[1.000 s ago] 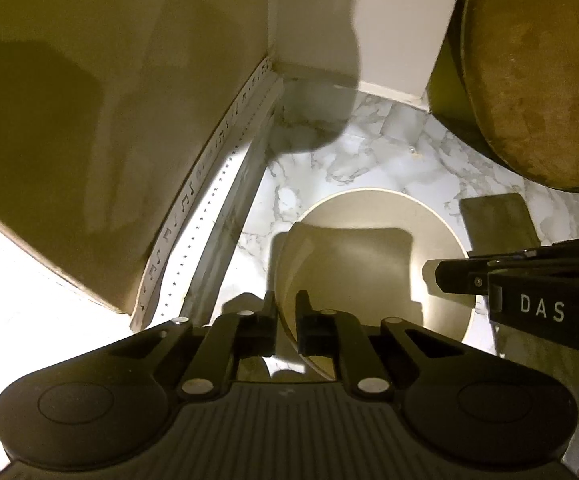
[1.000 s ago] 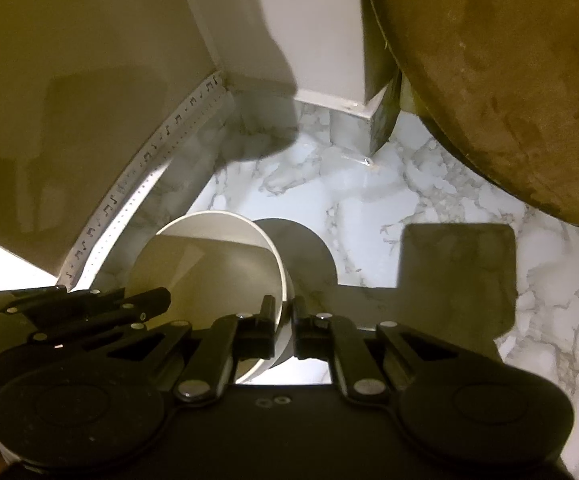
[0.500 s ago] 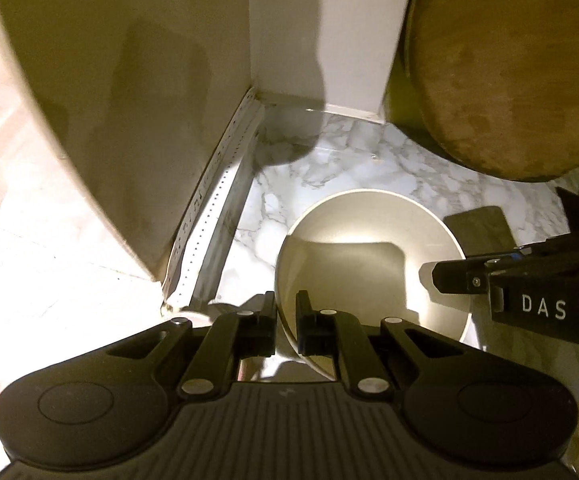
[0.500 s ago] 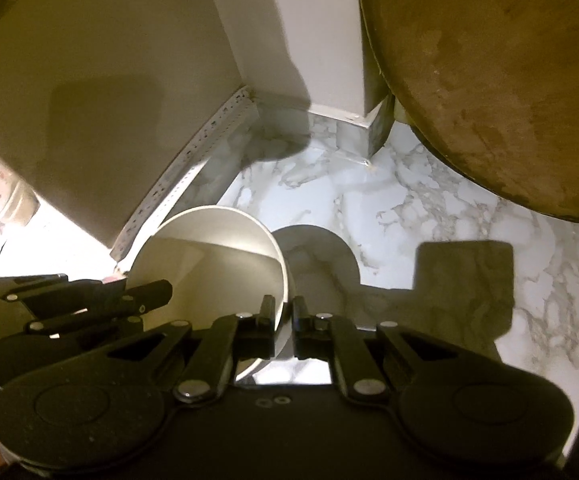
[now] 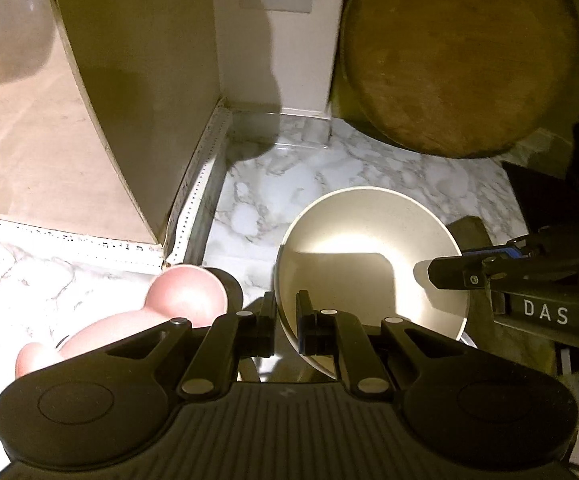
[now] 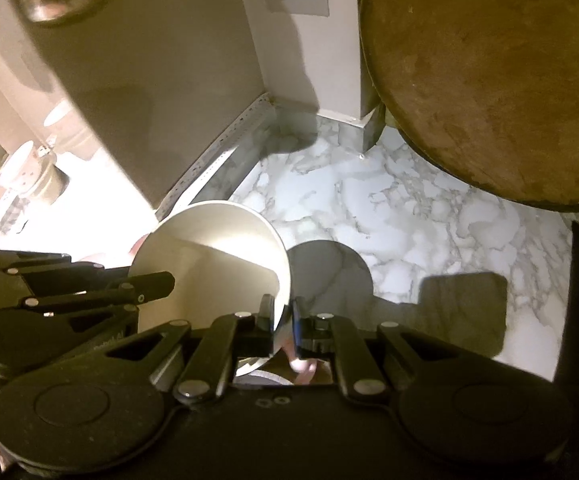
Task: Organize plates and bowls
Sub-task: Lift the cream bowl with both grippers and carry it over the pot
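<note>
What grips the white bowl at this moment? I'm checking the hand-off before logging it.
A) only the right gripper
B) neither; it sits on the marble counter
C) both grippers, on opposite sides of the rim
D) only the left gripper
C: the left gripper is clamped on the white bowl at its near left rim, and the right gripper pinches the opposite edge.

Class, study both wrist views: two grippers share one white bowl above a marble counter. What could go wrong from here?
1. The left gripper and right gripper each pinch only the white bowl's thin rim; uneven motion might make it slip onto the marble counter.
2. The pink bowl sits close below; lowering might knock it.
</note>
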`<state>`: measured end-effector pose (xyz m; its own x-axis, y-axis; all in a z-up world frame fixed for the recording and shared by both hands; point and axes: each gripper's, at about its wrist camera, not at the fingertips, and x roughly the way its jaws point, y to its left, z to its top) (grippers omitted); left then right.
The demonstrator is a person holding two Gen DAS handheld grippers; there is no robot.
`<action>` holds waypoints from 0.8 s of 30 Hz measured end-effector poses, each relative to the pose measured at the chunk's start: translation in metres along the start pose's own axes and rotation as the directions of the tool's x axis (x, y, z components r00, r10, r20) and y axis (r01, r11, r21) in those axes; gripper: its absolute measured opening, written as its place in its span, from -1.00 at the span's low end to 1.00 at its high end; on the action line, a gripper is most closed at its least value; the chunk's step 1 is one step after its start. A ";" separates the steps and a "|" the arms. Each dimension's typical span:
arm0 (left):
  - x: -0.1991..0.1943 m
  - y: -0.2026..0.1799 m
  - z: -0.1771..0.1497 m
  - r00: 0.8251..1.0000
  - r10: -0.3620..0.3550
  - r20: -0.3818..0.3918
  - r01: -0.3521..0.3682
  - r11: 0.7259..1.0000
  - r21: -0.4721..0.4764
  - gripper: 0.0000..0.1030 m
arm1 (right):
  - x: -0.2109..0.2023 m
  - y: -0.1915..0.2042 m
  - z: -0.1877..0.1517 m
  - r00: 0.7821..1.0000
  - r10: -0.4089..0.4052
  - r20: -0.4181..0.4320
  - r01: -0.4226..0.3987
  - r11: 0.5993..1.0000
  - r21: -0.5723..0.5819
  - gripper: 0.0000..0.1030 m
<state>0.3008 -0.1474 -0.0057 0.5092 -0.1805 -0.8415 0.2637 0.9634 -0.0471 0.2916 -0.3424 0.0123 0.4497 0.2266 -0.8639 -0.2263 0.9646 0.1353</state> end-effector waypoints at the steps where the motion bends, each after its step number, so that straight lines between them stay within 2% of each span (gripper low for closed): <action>1: -0.003 -0.001 -0.002 1.000 -0.004 0.000 0.004 1.000 0.006 -0.83 | -0.004 0.000 -0.004 1.000 0.001 0.002 -0.001 1.000 -0.002 -0.82; 12: -0.033 -0.021 -0.039 1.000 -0.027 -0.015 0.028 0.997 0.066 -0.82 | -0.029 0.008 -0.045 1.000 -0.007 0.002 0.007 1.000 0.003 -0.82; 24: -0.032 -0.032 -0.071 0.996 -0.071 -0.057 0.075 0.995 0.063 -0.82 | -0.035 0.004 -0.073 1.000 -0.027 -0.010 0.028 0.999 0.027 -0.81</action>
<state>0.2180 -0.1584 -0.0159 0.4418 -0.2373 -0.8652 0.3519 0.9329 -0.0762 0.2122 -0.3558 0.0080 0.4473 0.1987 -0.8720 -0.1905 0.9738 0.1242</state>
